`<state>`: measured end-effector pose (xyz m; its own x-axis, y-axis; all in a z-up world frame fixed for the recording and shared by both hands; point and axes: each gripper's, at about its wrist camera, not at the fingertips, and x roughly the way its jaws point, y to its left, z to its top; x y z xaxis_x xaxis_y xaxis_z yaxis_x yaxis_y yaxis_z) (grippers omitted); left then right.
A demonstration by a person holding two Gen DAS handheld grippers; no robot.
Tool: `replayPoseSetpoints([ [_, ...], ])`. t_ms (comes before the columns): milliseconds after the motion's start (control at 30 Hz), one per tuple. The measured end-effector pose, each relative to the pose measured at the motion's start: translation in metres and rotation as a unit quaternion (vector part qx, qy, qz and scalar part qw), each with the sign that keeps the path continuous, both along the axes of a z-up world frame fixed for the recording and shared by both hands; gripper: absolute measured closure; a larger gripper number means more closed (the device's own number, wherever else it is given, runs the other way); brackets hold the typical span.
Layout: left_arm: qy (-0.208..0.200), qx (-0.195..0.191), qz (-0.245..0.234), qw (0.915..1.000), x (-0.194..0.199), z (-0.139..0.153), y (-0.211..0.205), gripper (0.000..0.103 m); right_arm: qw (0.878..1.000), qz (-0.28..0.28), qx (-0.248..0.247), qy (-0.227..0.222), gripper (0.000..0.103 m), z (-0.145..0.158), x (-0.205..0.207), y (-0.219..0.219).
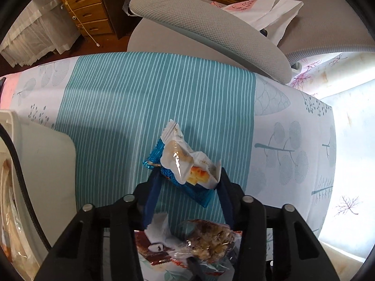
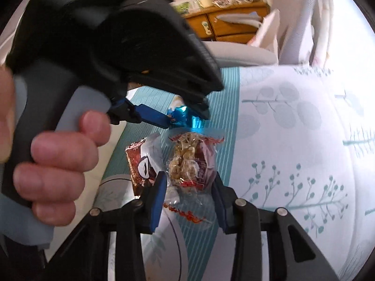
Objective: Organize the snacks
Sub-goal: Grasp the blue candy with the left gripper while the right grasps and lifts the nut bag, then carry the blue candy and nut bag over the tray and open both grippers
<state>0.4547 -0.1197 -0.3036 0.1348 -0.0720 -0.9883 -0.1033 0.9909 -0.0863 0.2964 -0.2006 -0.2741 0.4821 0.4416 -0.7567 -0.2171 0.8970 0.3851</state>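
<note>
Tablecloth [image 1: 145,98], striped teal, bears all items. Left gripper [image 1: 187,175]: clamped on blue packet [image 1: 199,192] with white packet [image 1: 185,157] atop, mid-cloth. Right gripper [image 2: 188,182]: clamped on clear noodle-snack packet [image 2: 189,161], brown packet [image 2: 143,164] just beside. Step judged: double pick-up. Next: lift both clear, carry to storage.

Right claw [image 2: 189,182]: blue pads pressed on either side of a clear-wrapped noodle snack [image 2: 187,164]
Beside it: red-brown packet [image 2: 140,164], just left of the snack
Left claw [image 2: 178,117]: gripping a shiny blue packet [image 2: 185,118]
Hand [image 2: 54,164]: wrapped round the left handle
Surface [image 2: 293,152]: leaf-print cloth
</note>
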Motion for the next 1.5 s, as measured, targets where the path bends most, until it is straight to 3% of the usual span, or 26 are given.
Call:
replayPoseSetpoints([
  [233, 0.03, -0.004, 0.009, 0.9995, -0.026, 0.009, 0.014, 0.063, 0.999, -0.01, -0.008, 0.039, 0.07, 0.001, -0.004, -0.014],
  [367, 0.034, -0.027, 0.009, 0.999, -0.049, 0.022, 0.02, 0.063, 0.997, -0.013, 0.0, 0.072, 0.07, 0.001, -0.021, -0.024],
  [600, 0.033, -0.057, -0.008, 0.9978, -0.097, 0.059, 0.022, 0.063, 0.992, -0.033, 0.011, 0.125, 0.07, 0.001, -0.062, -0.03],
  [800, 0.022, -0.061, -0.028, 0.9975, -0.137, 0.099, 0.024, 0.063, 0.989, -0.027, 0.015, 0.145, 0.07, 0.009, -0.1, -0.028],
  [1167, 0.005, -0.083, -0.015, 0.9964, -0.221, 0.15, 0.076, 0.063, 0.99, -0.014, 0.013, 0.138, 0.07, 0.051, -0.155, -0.005],
  [1500, -0.04, -0.106, -0.01, 0.9935, -0.269, 0.173, 0.135, 0.063, 0.996, -0.002, 0.019, 0.09, 0.07, 0.096, -0.194, 0.031],
])
